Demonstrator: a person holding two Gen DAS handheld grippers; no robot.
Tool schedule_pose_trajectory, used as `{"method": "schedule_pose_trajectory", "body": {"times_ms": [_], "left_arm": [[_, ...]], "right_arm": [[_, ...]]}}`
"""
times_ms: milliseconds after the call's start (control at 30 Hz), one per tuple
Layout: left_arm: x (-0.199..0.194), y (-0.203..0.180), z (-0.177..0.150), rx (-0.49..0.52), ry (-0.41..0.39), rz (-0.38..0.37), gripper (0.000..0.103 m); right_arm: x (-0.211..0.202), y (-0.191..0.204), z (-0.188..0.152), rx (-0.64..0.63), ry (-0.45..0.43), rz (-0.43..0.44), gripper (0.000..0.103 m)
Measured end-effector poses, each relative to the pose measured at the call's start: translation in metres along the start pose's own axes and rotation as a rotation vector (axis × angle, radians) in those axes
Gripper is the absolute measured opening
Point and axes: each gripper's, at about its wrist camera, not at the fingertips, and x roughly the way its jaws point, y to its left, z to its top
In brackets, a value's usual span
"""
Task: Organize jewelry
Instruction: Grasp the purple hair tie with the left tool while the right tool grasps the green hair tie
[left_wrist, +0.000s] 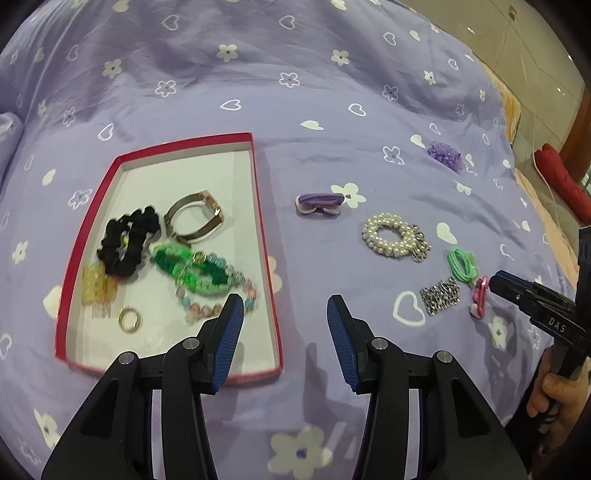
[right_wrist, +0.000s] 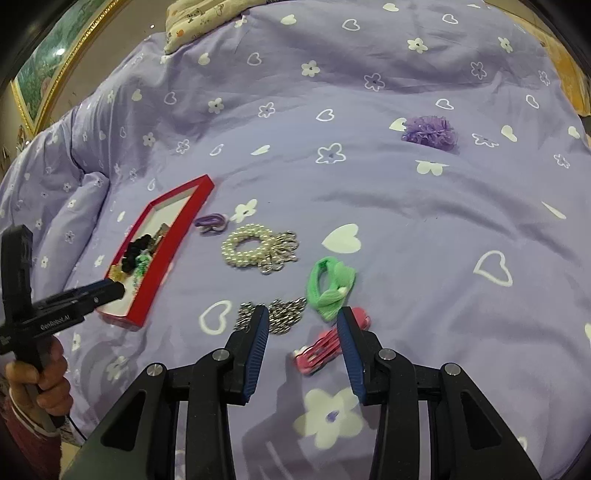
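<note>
Jewelry lies in two groups on a purple bedspread (left_wrist: 332, 92) printed with white hearts and flowers. One red box (left_wrist: 264, 236), shallow with a white floor, sits to the left and holds six pieces: one black scrunchie (left_wrist: 125, 245), one gold-toned bangle (left_wrist: 195, 218), one green beaded bracelet (left_wrist: 188, 273), one pastel bead strand (left_wrist: 221, 295) overlapping it, one gold hair comb (left_wrist: 96, 291) and one gold ring (left_wrist: 130, 319).

Six more pieces lie on the cover to the right of the box: one purple hair tie (left_wrist: 320, 204), one pearl bracelet (right_wrist: 255, 247), one green hair band (right_wrist: 330, 286), one silver chain (right_wrist: 284, 314), one pink clip (right_wrist: 325, 345) and, well apart at the far side, one purple fabric flower (right_wrist: 430, 133).

The left gripper (left_wrist: 286, 308) hangs with its jaws wide and nothing between them, its left finger over the near right corner of the box. The right gripper (right_wrist: 303, 321) is likewise spread wide and empty, low over the cover; the pink clip lies between its fingers, against the right finger (right_wrist: 351, 343), while the left finger overlaps the silver chain.
</note>
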Motion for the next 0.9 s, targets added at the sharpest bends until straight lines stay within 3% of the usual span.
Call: {"method": "schedule_pose_trajectory", "body": {"times_ms": [233, 600, 733, 800, 867, 900], "left_arm": [[0.026, -0.002, 0.03, 0.048, 0.006, 0.021, 0.046], [0.088, -0.034, 0.079, 0.241, 0.066, 0.029, 0.046], [0.11, -0.048, 0.086, 0.303, 0.099, 0.031, 0.045], [0.118, -0.052, 0.085, 0.317, 0.129, 0.014, 0.032], [0.121, -0.055, 0.083, 0.325, 0.135, 0.002, 0.014], [0.12, -0.055, 0.081, 0.327, 0.134, -0.005, 0.012]], "right_arm": [[0.016, -0.009, 0.014, -0.011, 0.025, -0.029, 0.04], [0.049, -0.018, 0.024, -0.02, 0.107, -0.024, 0.039], [0.053, -0.016, 0.022, -0.035, 0.116, -0.021, 0.023], [0.052, -0.018, 0.022, -0.028, 0.115, -0.008, 0.016], [0.051, -0.021, 0.022, -0.017, 0.108, 0.014, 0.015], [0.05, -0.021, 0.023, -0.016, 0.102, 0.017, 0.015]]}}
